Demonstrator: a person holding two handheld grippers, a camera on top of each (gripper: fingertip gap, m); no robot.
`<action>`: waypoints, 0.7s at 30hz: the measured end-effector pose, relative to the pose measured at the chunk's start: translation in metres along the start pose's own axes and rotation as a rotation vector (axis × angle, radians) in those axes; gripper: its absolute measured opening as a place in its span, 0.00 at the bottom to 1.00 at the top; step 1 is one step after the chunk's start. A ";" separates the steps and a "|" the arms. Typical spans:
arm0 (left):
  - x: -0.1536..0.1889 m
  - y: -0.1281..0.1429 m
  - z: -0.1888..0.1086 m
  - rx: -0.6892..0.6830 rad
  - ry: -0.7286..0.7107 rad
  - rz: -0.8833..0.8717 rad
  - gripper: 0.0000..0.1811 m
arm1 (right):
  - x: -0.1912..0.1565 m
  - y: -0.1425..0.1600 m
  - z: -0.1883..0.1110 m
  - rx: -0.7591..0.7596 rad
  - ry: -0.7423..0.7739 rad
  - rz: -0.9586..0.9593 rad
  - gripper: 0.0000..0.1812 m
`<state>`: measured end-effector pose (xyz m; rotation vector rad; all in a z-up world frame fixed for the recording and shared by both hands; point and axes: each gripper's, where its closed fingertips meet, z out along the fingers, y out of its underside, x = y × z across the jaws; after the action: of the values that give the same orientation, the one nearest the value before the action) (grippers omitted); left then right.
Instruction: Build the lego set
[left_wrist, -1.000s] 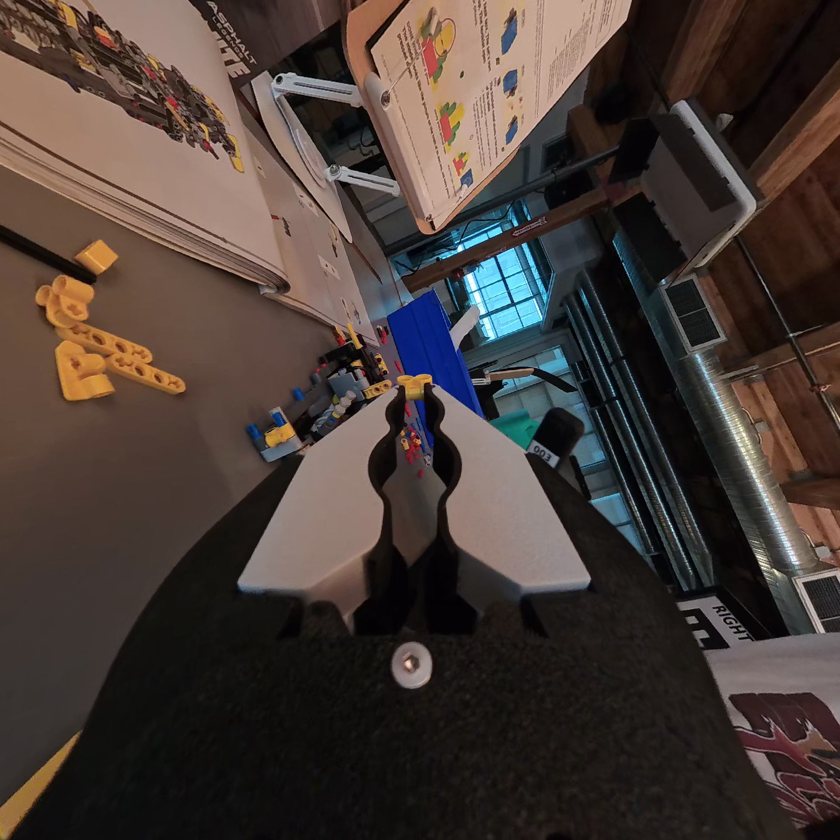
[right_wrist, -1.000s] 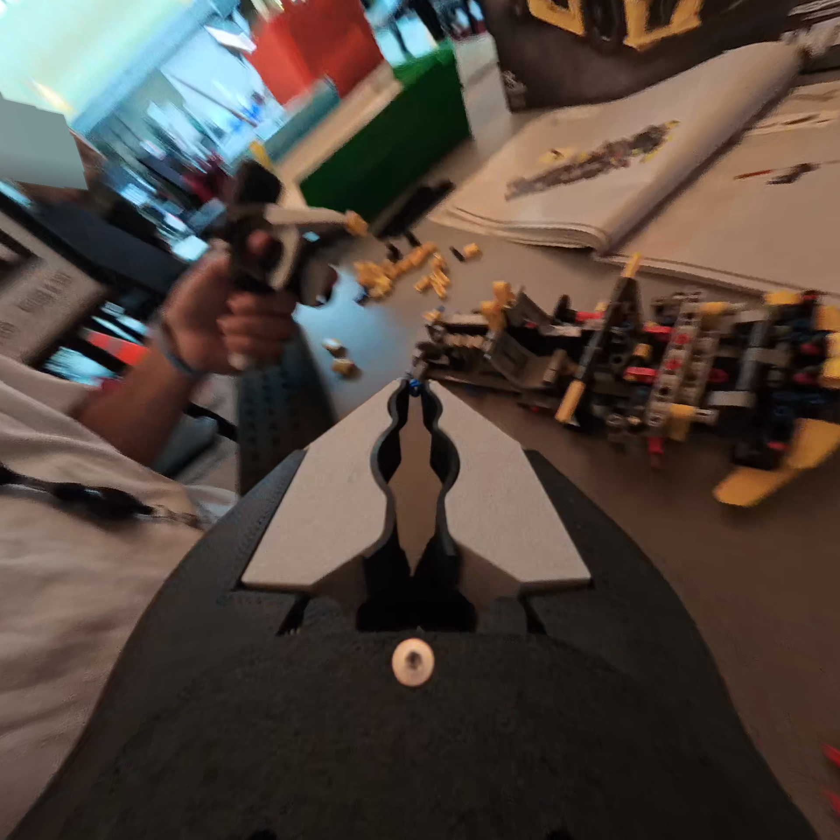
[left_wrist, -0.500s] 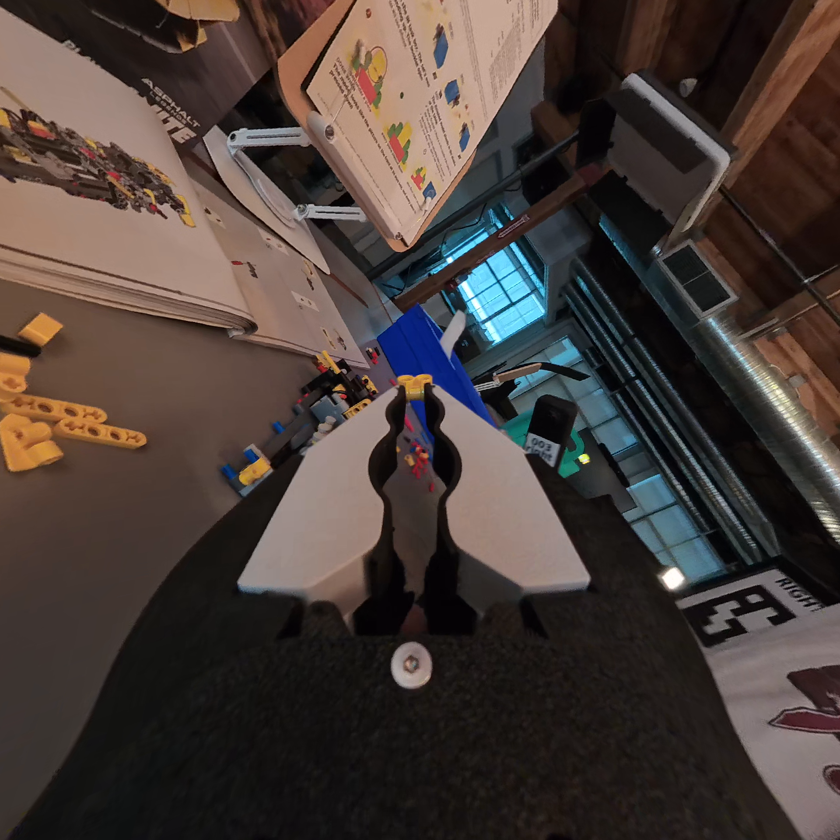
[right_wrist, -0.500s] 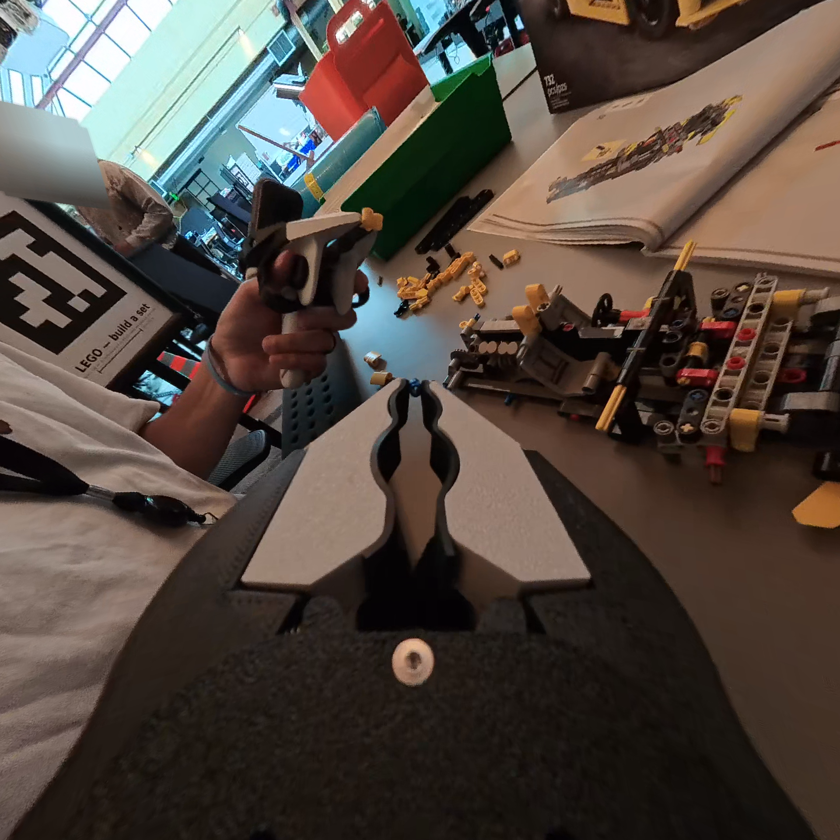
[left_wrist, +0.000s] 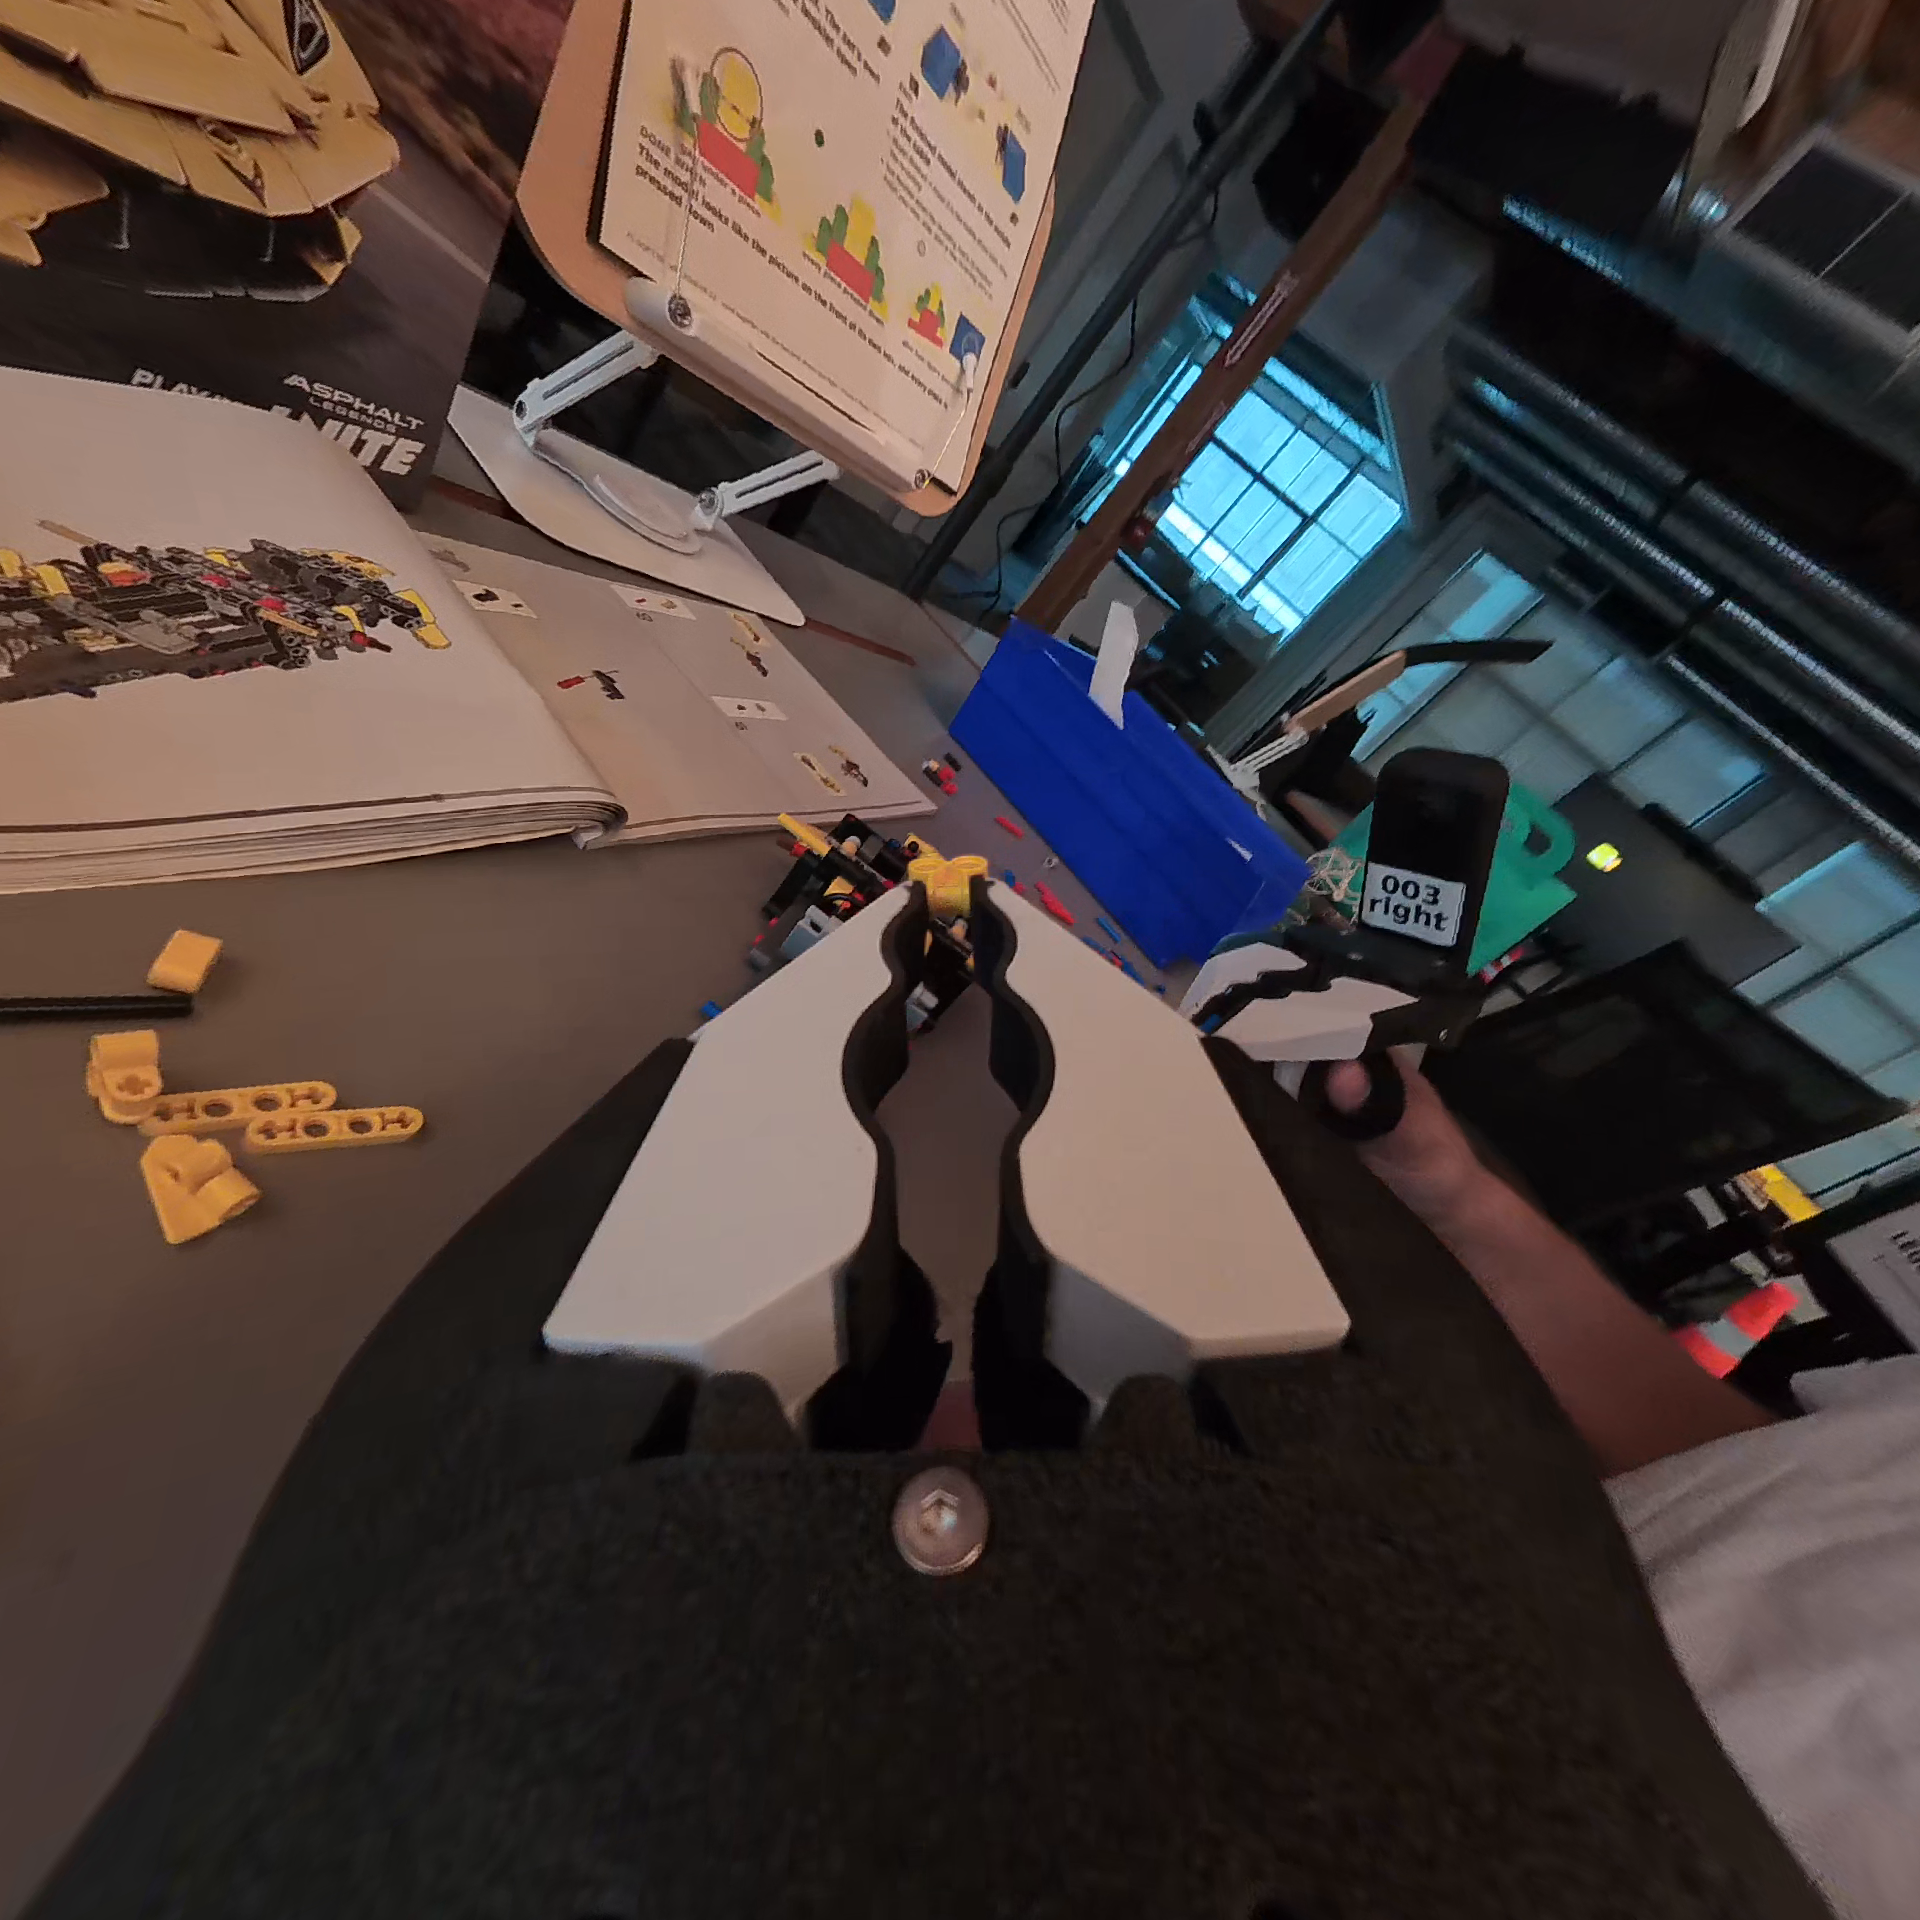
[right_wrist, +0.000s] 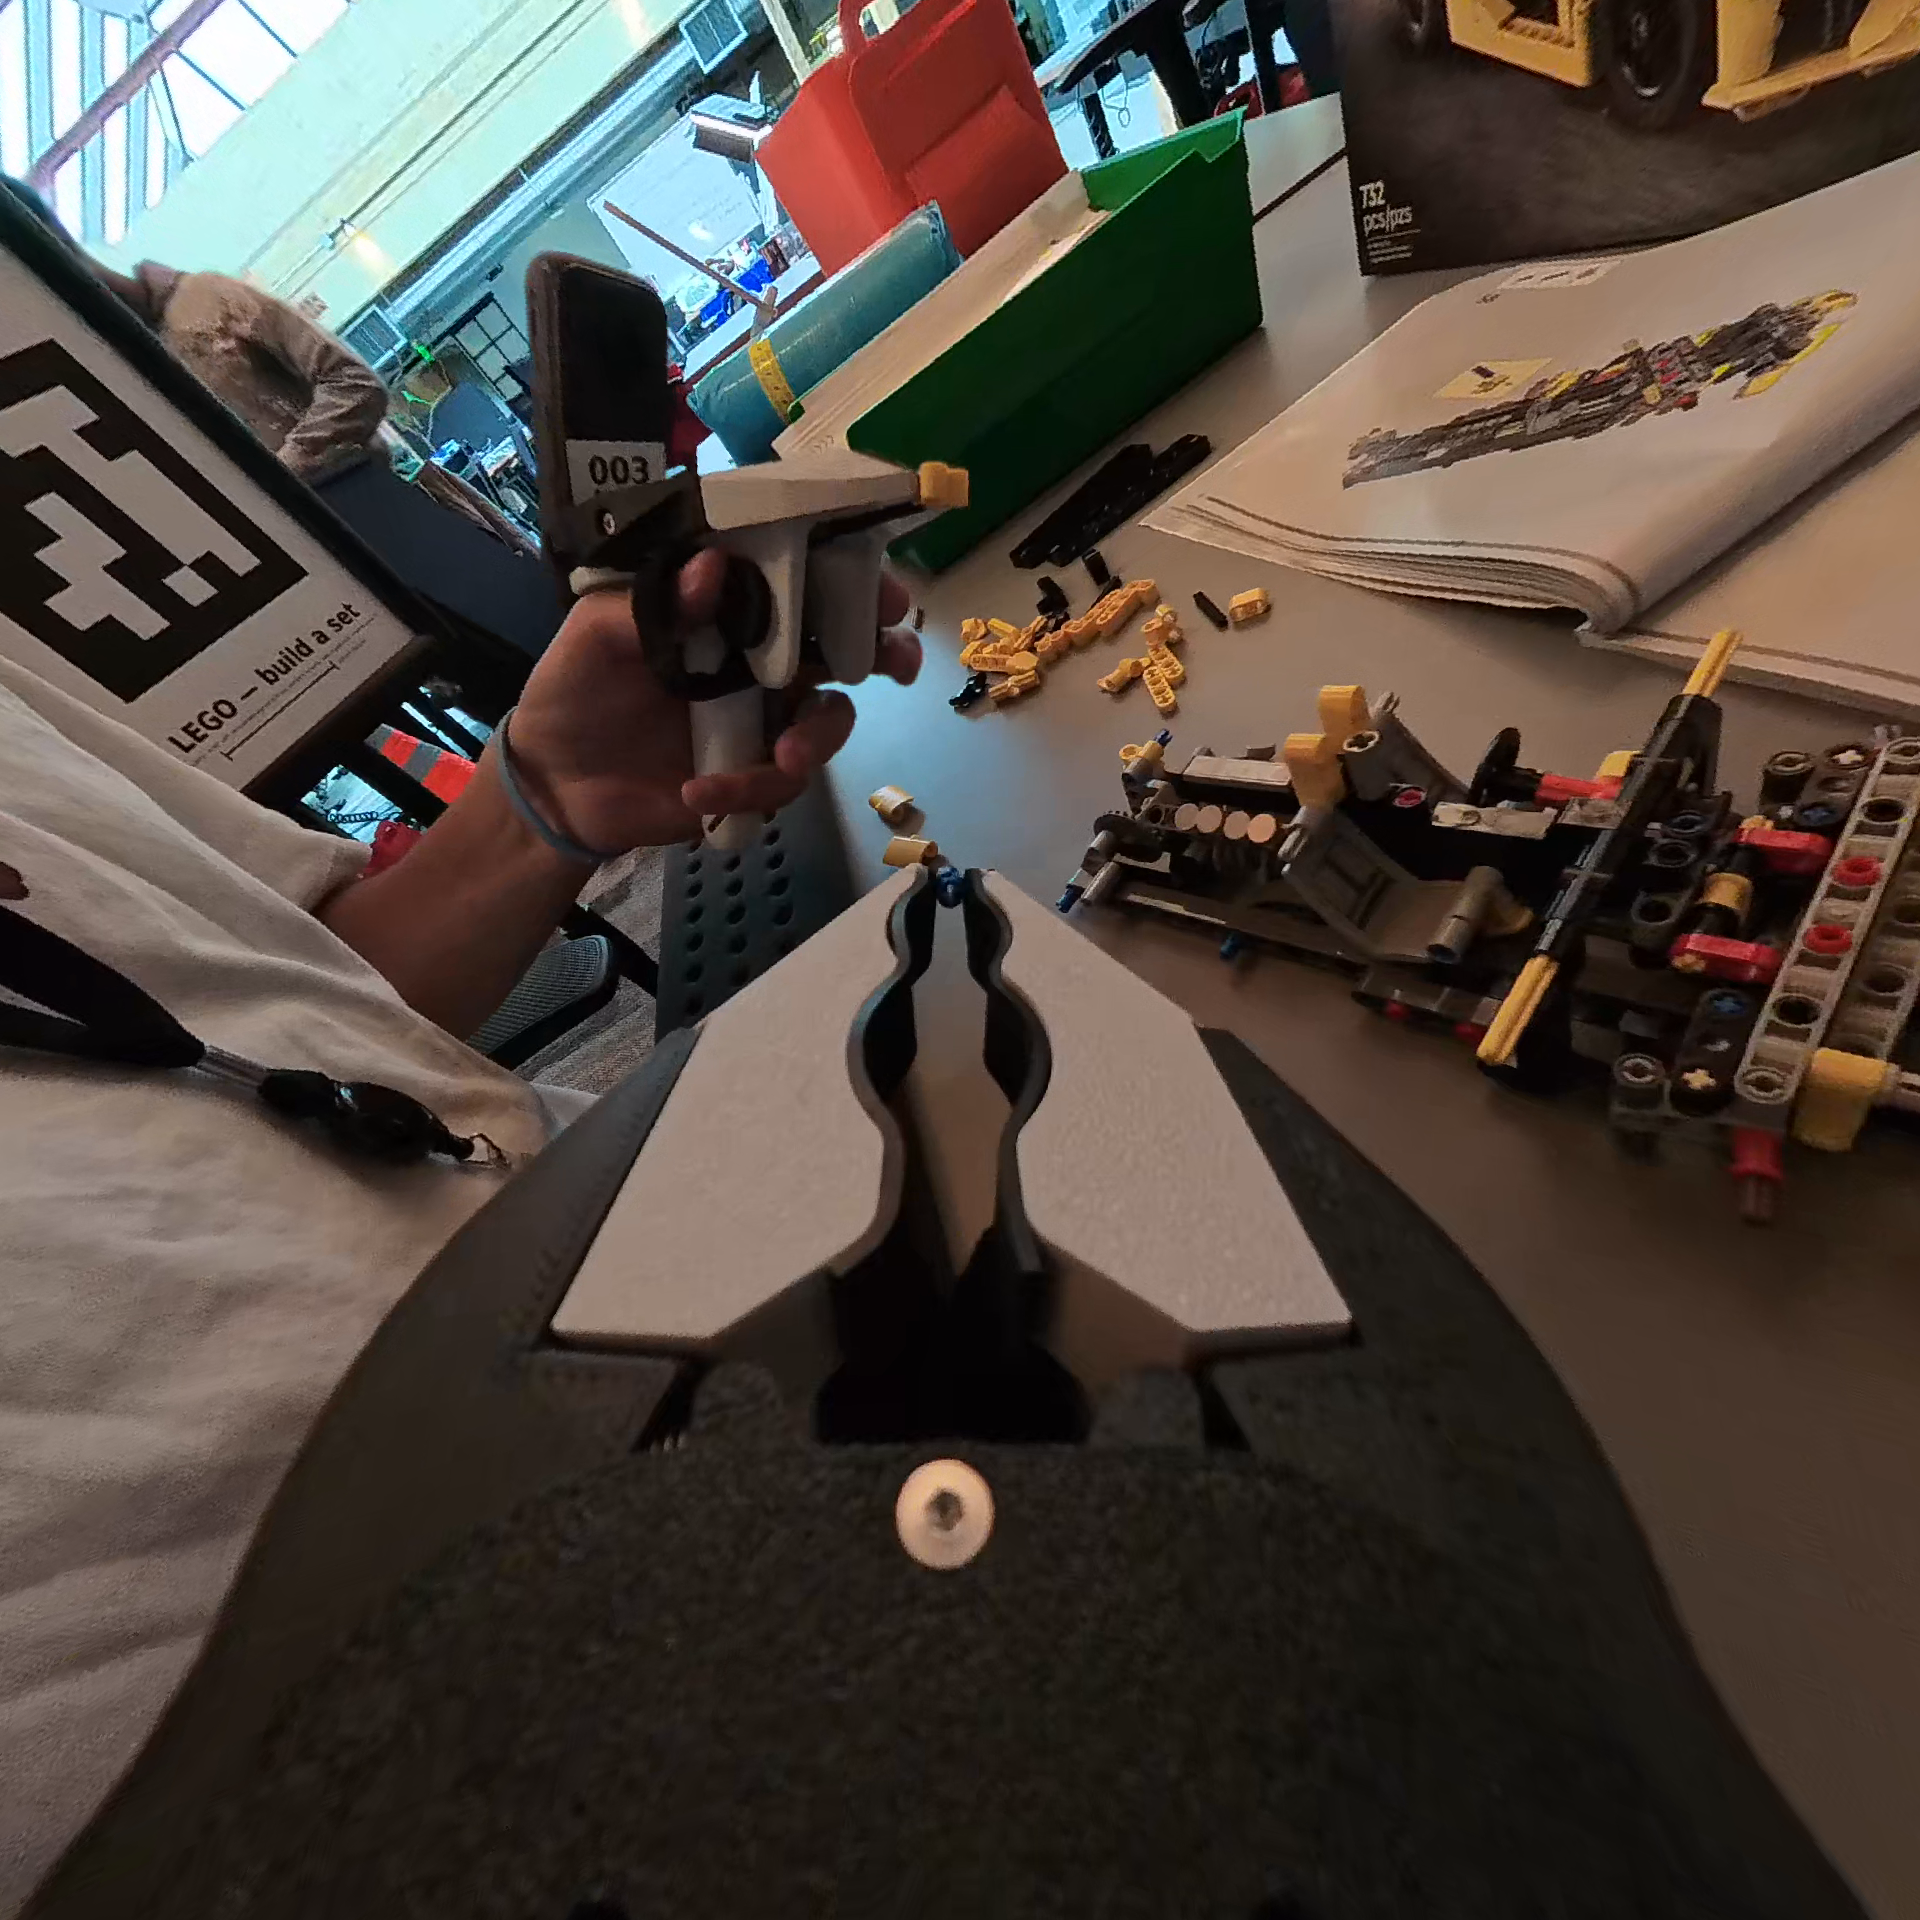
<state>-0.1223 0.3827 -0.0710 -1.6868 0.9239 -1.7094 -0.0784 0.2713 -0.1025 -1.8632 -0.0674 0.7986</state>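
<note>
Pinching yellow piece (left_wrist: 948, 885), left hand-held gripper (left_wrist: 948, 909) tips

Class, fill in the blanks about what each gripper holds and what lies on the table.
1. The left gripper is shut on a small ____ piece.
2. The right gripper pinches a tiny ____ pin.
3. The open booklet lies beside a ____ bin.

Missing words: yellow; blue; green

The left gripper (left_wrist: 948, 896) is raised off the counter, its fingers (left_wrist: 790, 1122) pinched onto a small yellow piece (left_wrist: 951, 883). The right gripper (right_wrist: 948, 888) is level, fingers nearly together, nipping a tiny blue pin (right_wrist: 948, 885) at the tips.
</note>
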 end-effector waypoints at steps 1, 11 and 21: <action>0.001 0.001 0.000 -0.005 0.004 0.003 0.05 | 0.000 0.000 0.000 0.000 0.000 0.000 0.03; 0.006 0.002 0.000 -0.015 0.024 0.020 0.05 | -0.001 0.002 0.004 -0.017 -0.004 -0.001 0.03; 0.008 0.005 0.001 -0.023 0.023 0.068 0.05 | -0.001 -0.001 0.002 -0.006 -0.001 -0.007 0.02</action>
<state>-0.1220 0.3736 -0.0706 -1.6346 1.0045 -1.6824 -0.0807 0.2730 -0.1019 -1.8671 -0.0772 0.7952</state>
